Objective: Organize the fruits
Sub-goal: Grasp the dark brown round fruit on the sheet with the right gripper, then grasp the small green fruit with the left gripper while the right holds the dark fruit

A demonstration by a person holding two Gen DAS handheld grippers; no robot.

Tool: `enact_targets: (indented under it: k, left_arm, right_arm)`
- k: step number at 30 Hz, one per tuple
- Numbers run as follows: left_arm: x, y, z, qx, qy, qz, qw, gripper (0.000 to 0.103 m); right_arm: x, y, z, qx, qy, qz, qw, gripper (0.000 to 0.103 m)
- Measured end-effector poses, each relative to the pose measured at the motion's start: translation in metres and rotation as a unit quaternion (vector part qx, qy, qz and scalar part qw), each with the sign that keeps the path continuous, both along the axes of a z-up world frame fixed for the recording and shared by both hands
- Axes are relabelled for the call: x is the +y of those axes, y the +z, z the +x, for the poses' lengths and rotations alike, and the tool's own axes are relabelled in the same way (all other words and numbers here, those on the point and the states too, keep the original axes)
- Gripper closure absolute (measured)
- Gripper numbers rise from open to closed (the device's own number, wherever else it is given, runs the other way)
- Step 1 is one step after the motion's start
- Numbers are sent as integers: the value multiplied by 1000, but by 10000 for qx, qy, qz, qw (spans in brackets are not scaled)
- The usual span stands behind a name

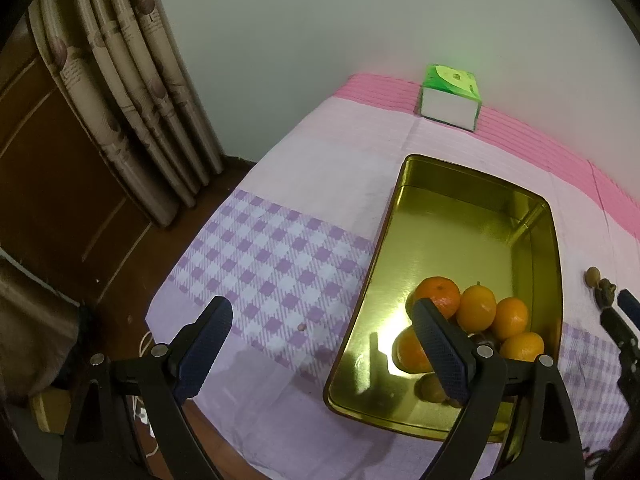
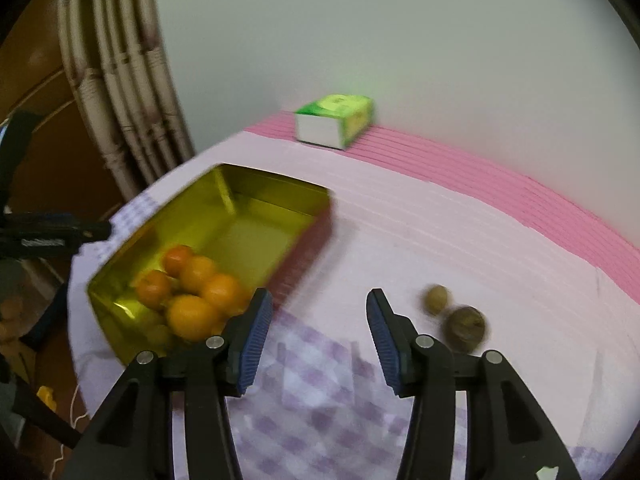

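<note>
A gold metal tin (image 1: 460,216) (image 2: 256,220) lies on the checked cloth. Several oranges (image 1: 476,308) (image 2: 192,316) are piled at its near end, with a small brownish fruit (image 1: 430,388) under them. My left gripper (image 1: 322,306) is open wide; its right finger hangs over the oranges, its left finger over the cloth. My right gripper (image 2: 318,298) is open above bare cloth, just right of the tin, with nothing between its fingers. Two small brown-green fruits (image 2: 436,298) (image 2: 466,326) lie on the cloth right of it. The right wrist view is blurred.
A green and white tissue box (image 1: 450,96) (image 2: 336,126) stands at the back by the wall. The table edge (image 1: 192,248) drops off to the left toward a curtain (image 1: 132,92) and a wooden door. White cables hang below the near left edge.
</note>
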State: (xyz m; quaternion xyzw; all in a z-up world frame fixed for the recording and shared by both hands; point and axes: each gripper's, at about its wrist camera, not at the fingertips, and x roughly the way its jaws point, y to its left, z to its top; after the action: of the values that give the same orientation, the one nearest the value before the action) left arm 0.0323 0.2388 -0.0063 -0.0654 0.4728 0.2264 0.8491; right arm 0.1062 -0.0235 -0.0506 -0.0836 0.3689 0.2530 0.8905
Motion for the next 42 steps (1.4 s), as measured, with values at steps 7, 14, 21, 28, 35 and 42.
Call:
enact_targets:
  k: [7,14,21,28,35,42]
  left_arm:
    - [-7,1,1,-8,-167,65,9998,12]
    - [-17,3,2,-78,-424,84,9990,12]
    - [-21,3,2,-85,-542,60,9985,12]
    - [-27,2,4,-95,-705,-11,9975,12]
    - [-31,3,4,-127,-789,-47,9968,12]
    - [-41,5,5,-156,-776,56,9968,12]
  right_arm:
    - [-53,-16,16,105,-639,-82,9979,56]
    - [-68,-32,31,210,-819,-144,9963,56]
    - [-63,-50,46,297,-822,-252,9959,56]
    - [-64,-59,58,362,-838,-203,9956,56]
    - [-62,-59,61,290,-775,-152,9965,62]
    - [-71,-58,58,277,-947,-139,9950,63]
